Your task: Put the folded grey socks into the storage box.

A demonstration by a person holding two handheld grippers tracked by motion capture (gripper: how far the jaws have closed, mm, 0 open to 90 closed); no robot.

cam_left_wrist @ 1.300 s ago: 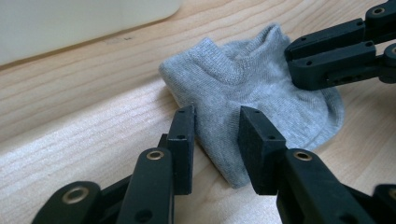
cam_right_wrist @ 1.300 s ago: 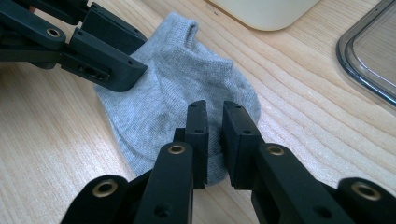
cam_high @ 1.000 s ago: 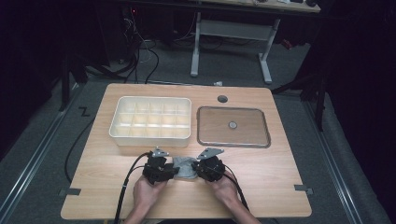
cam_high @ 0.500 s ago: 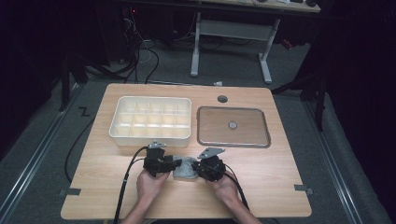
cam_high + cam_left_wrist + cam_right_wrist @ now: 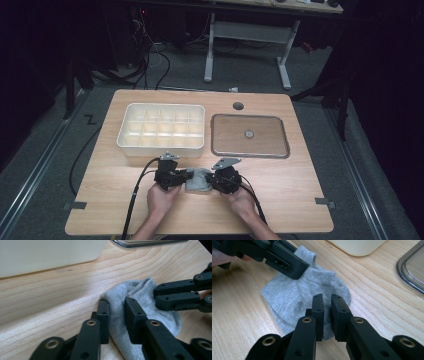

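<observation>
A small grey sock (image 5: 198, 180) lies crumpled on the wooden table (image 5: 300, 200) near its front edge, between my two grippers. My left gripper (image 5: 117, 315) has just been closing, and its jaws now pinch a fold of the sock (image 5: 140, 293) at its left end. My right gripper (image 5: 327, 308) is shut on the sock (image 5: 294, 293) at the opposite end. From above, the left gripper (image 5: 186, 177) and the right gripper (image 5: 210, 181) point at each other, a hand behind each. Each gripper view shows the other gripper farther off, on the far side of the sock.
A white compartment box (image 5: 161, 129) stands just behind the grippers at the left. A clear lid (image 5: 250, 136) with a dark rim lies flat at the back right. A round cable hole (image 5: 238, 106) sits near the table's far edge.
The left gripper drew slightly back toward the box half a second ago and has returned to the sock's left end. The right gripper has kept still on the sock.
</observation>
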